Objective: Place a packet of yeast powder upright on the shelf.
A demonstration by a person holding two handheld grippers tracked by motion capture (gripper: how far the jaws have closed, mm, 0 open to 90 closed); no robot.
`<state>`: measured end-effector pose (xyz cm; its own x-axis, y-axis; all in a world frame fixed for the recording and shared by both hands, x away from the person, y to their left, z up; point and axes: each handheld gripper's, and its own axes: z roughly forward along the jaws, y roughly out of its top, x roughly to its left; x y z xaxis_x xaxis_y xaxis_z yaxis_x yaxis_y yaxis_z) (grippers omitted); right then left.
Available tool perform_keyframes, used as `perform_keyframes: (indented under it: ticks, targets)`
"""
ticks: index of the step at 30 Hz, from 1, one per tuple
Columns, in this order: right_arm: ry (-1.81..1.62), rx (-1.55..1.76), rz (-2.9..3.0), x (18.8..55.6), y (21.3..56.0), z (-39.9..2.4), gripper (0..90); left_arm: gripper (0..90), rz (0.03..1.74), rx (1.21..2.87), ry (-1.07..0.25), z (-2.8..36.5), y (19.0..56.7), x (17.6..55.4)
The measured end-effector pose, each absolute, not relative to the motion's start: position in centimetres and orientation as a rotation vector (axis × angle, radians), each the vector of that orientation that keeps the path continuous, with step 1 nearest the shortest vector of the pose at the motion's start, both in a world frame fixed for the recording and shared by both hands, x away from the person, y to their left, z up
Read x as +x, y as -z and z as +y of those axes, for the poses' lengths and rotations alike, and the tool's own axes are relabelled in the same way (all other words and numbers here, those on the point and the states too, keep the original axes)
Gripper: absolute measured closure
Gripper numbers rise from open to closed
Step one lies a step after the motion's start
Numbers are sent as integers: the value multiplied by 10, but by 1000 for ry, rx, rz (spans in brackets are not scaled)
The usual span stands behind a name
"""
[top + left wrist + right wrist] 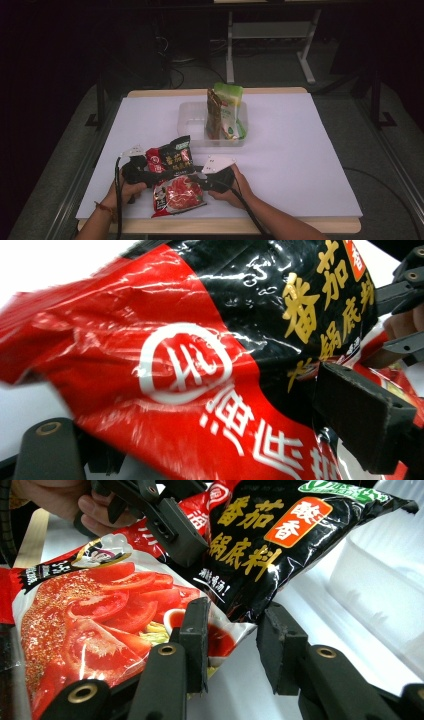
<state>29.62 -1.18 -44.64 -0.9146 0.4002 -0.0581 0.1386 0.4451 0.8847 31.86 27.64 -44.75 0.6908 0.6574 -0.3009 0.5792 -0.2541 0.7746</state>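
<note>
Both claws are down by the red soup packs at the near edge of the table (300, 150). Our left claw (145, 172) pinches the black-and-red pack (170, 156). Our right claw (232, 625) is spread beside the tomato pack (90, 615), pinching nothing. We think we are lifting packs into the clear tub (192, 120). Next, carry this pack over gently. We count two packs here, two in the tub, one tub.

A glossy red-and-black soup-base packet (171, 179) lies crumpled at the lower centre-left of the high view.
</note>
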Motion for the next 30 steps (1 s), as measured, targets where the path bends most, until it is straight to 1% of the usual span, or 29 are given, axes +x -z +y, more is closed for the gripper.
perform_keyframes:
  ticks: [3,4,7,11,13,16,19,22,30]
  targets:
    - [-1457,437,2426,293,444,-14,655,166,916,1936,-133,276,442,314]
    - [-1464,428,2426,293,443,-15,654,193,895,1936,-147,276,440,312]
    - [-1468,403,2440,294,440,-19,647,228,839,1944,-202,276,432,305]
    - [-1462,371,2447,294,435,-22,650,369,764,1884,-208,285,421,298]
    - [-1465,350,2432,292,431,-24,683,428,736,1870,-205,288,417,294]
    - [-1478,351,2413,290,426,-26,727,490,676,1841,-219,289,410,286]
    - [-1502,356,2373,289,420,-28,774,587,612,1812,-227,283,404,278]
    - [-1511,340,2362,288,417,-28,787,630,578,1826,-274,274,399,272]
    - [-1513,357,2342,287,414,-31,801,634,615,1825,-287,268,395,273]
